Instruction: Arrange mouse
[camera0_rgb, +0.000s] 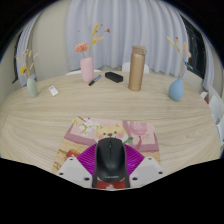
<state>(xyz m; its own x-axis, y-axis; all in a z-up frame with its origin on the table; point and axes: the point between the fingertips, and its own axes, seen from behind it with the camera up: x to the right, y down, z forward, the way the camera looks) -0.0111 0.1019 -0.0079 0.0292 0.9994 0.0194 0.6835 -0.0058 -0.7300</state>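
mouse: a black mouse (110, 157) sits low in the view, right between the two fingers, its back end toward the camera and its nose pointing away across the table.
gripper: the gripper (110, 168) has its magenta pads (87, 160) close along both flanks of the mouse; they look pressed against it, so i judge it clenched on the mouse rather than loose around it.
mouse mat: a mat with a cartoon print (110, 134) lies just ahead of the fingers; the front of the mouse overlaps its near edge. whether the mouse rests on it or is held a little above, i cannot tell.
table: light wood table (50, 125), mostly bare between the mat and the far row of things.
far row: a pink vase with dried flowers (87, 68), a tall tan bottle (136, 68), a small dark box (114, 76) between them, a blue vase (176, 89) off to the right, a pale green vase (31, 86) off to the left, all well apart from the mouse.
backdrop: a pale curtain (120, 25) behind the table.
progress: the mouse seems already in the grip and brought to the mat's near edge, so the pick looks done.
left to do: settle it squarely onto the mat, then let go and draw the fingers clear; nothing shows a release yet.
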